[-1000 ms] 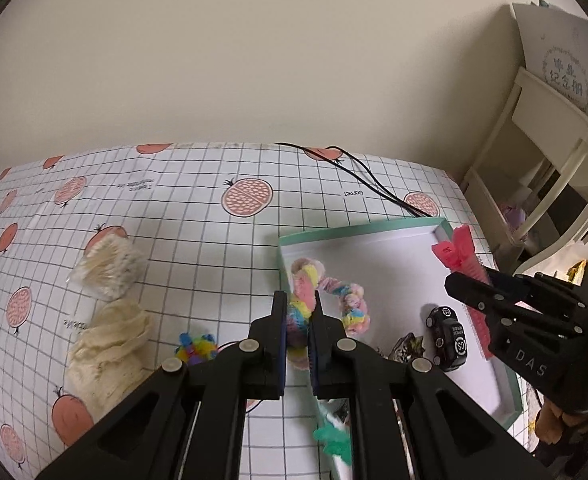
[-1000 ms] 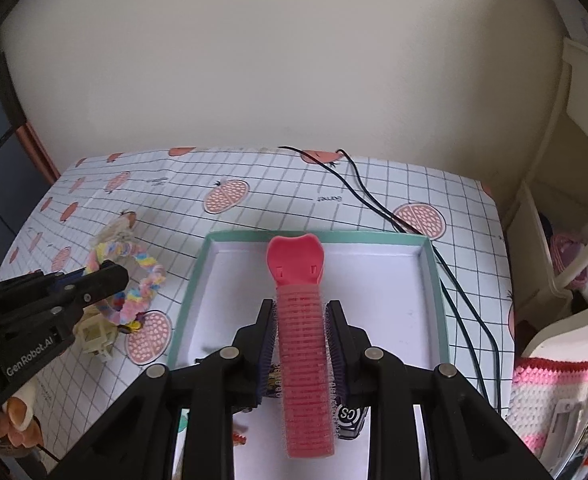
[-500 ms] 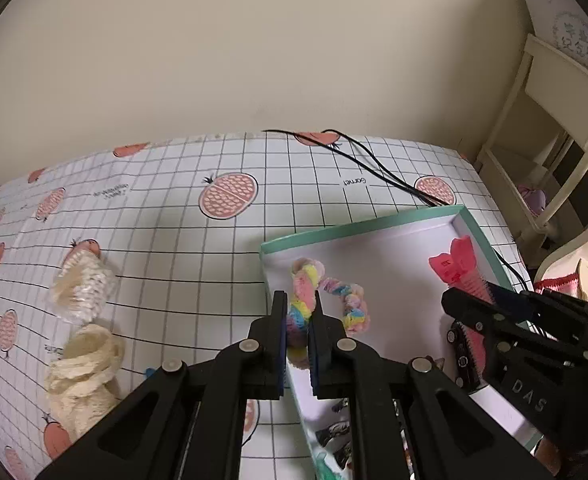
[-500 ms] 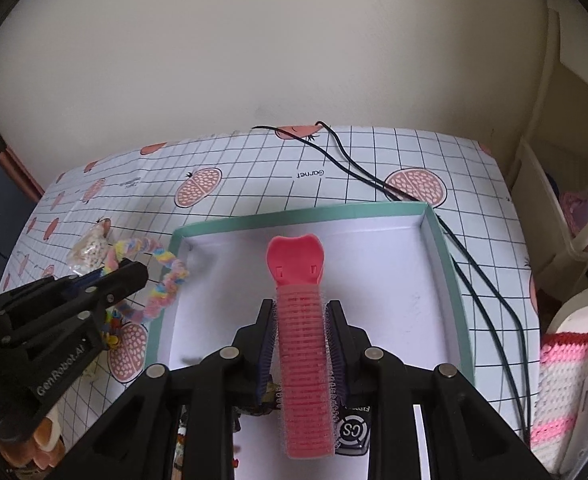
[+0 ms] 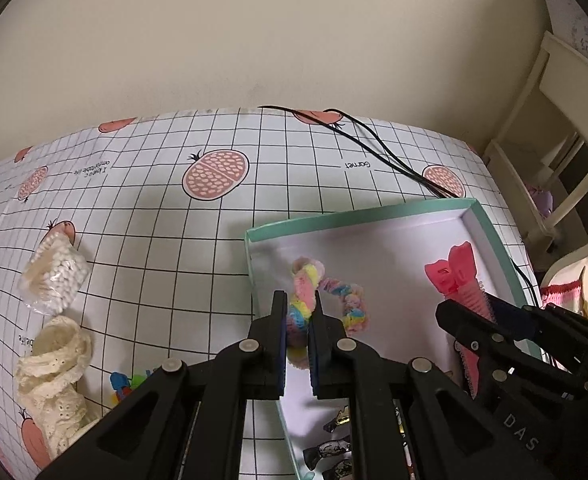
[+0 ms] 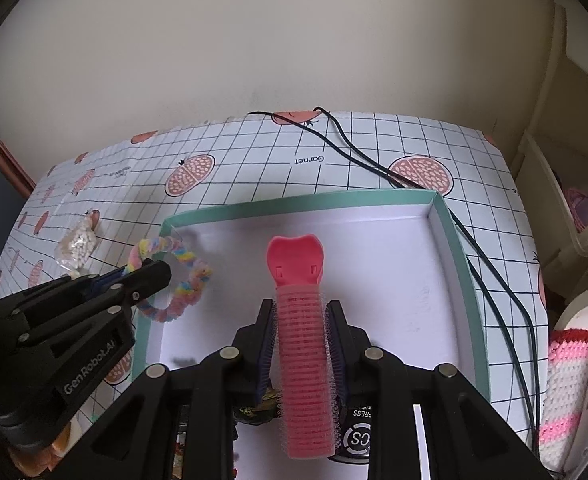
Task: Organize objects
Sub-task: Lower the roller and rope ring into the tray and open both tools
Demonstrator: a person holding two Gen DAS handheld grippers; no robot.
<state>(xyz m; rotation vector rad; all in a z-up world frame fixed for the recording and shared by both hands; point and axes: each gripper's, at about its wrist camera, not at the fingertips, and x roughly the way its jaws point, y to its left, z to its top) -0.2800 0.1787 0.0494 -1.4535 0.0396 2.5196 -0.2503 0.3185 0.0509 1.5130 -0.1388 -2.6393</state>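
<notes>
A shallow box with a mint-green rim (image 5: 358, 216) (image 6: 302, 203) and white floor lies on the gridded tablecloth. My left gripper (image 5: 297, 312) (image 6: 149, 276) is shut on a pastel rainbow fuzzy loop (image 5: 344, 300) (image 6: 189, 284), held over the box's left edge. My right gripper (image 6: 300, 312) (image 5: 454, 312) is shut on a pink hair roller clip (image 6: 300, 320) (image 5: 460, 276), held above the box's middle. Dark hair clips (image 5: 332, 446) and a black round item (image 6: 358, 436) lie at the box's near end.
A bag of white beads (image 5: 55, 272) (image 6: 78, 245) and cream lace (image 5: 55, 368) lie left of the box, with small colourful bits (image 5: 127, 384) beside them. A black cable (image 5: 374, 148) (image 6: 486, 264) runs along the box's right side. Cream shelving (image 5: 562, 128) stands right, a pink-striped knit (image 6: 574, 380) beneath it.
Both grippers moved forward over the box. The fuzzy loop crossed from outside the left rim to above it, and the roller clip advanced toward the middle. Both grips stayed shut.
</notes>
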